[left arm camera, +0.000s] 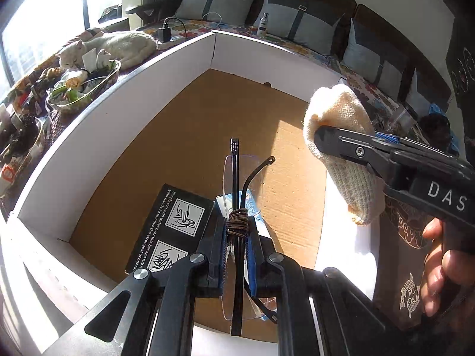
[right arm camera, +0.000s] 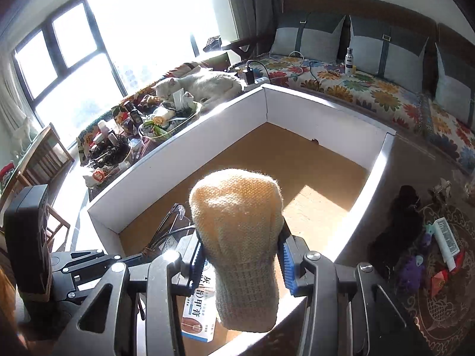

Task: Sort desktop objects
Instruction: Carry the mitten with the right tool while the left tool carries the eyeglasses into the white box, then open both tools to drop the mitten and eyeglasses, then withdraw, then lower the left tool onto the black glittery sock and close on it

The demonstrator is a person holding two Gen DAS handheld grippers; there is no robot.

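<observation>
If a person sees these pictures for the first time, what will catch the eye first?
Probably the cream knitted sock, pinched in the right gripper over the big white-walled box. Next, the folded glasses bound with brown cord, clamped in the left gripper above the same box. Behind the box, a white cat lies asleep by the sunny window.

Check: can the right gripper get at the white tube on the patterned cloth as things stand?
Probably not yet. The right gripper is shut on a knitted sock, so its jaws are occupied. The white tube lies uncovered on the patterned cloth outside the cardboard box; the path looks open once the sock is released.
</observation>
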